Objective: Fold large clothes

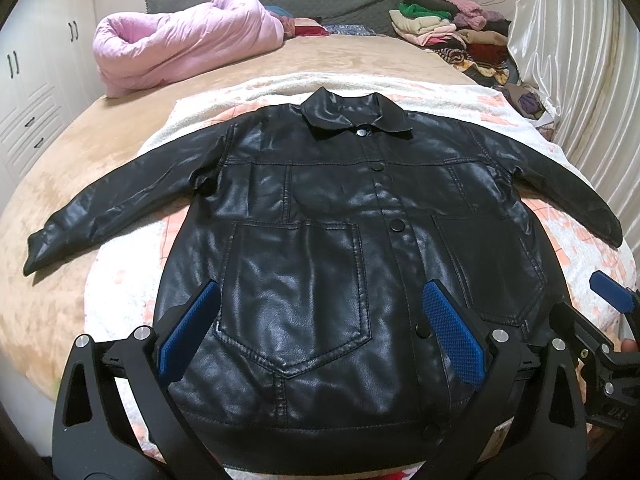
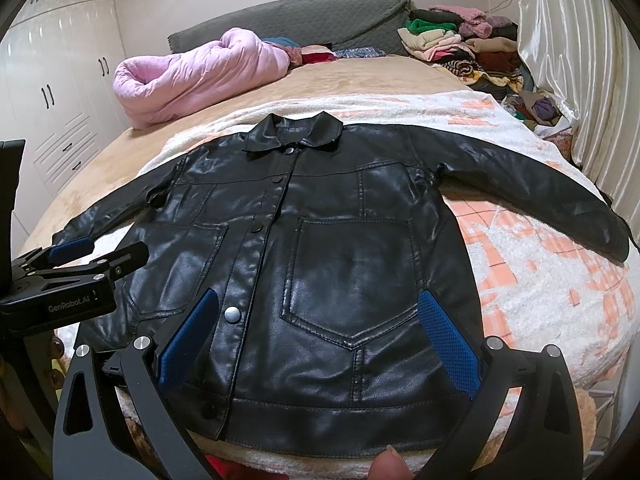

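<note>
A black leather jacket (image 1: 320, 216) lay flat and buttoned on a white-and-orange blanket (image 1: 552, 216) over the bed, collar at twelve o'clock, sleeves out toward nine and three. The left gripper (image 1: 320, 336) hung above the hem, jaws spread wide, holding nothing. The right gripper (image 2: 320, 344) hovered likewise, wide open and empty. A pink quilt (image 1: 180, 44) sat at eleven o'clock.

We've got the left gripper (image 1: 320, 330) with jaws spread wide, blue pads (image 1: 452, 330) facing inward, nothing between them. Right gripper (image 2: 320, 338) same: jaws wide apart, nothing clamped. Both point forward, side by side and level; each shows at the edge of the other's view, and a fingertip (image 2: 390, 464) pokes in at the bottom of the right wrist view.
</note>
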`<state>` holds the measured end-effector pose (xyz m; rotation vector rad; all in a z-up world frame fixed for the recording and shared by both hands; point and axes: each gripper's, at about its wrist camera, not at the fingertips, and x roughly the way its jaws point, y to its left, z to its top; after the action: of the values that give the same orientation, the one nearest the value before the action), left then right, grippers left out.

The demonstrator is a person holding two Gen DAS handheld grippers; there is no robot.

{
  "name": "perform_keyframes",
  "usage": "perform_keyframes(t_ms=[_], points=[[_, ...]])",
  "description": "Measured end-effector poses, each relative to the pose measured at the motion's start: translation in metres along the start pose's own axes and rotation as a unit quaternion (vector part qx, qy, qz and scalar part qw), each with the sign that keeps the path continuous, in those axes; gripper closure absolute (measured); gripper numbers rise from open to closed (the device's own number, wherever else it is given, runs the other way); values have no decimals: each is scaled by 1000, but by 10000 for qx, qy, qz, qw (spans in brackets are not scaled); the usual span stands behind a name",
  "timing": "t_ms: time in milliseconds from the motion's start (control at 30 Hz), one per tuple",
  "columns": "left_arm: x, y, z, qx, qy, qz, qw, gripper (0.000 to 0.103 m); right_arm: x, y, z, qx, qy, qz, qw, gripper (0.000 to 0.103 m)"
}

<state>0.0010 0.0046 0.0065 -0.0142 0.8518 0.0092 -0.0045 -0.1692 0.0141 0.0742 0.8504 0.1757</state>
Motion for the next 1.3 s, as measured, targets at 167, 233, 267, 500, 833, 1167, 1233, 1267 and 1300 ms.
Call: perform_keyframes(t_ms=[167,233,267,500,833,1167,1233,1267,1300], points=[[2,2,3,1,60,6,10000,8,5,-2,4,38,24,36,10000,4],[5,1,5,5,67,-10,10000,8,6,-3,8,60,7,65,10000,4],[7,1,5,3,73,-6,10000,8,8,-2,10,58,-1,46,10000,4],[17,1,17,-54,37,-13,10000,8,14,-1,24,-23,-71,52,10000,4],[34,0,42,-129,87,-137,9998,8,28,-12,52,29,-71,101,9999,4],[56,-6,71,-191,174,-267,9993,8,43,-32,85,142,-256,8,9996,4],[61,-8,78,-212,194,-292,9992,8,47,-37,92,164,-295,-25,9994,4],[63,-8,81,-228,196,-304,9991,8,48,-38,94,172,-308,-32,9994,4],[66,-8,85,-273,195,-304,9990,8,50,-41,97,190,-322,-39,9993,4]])
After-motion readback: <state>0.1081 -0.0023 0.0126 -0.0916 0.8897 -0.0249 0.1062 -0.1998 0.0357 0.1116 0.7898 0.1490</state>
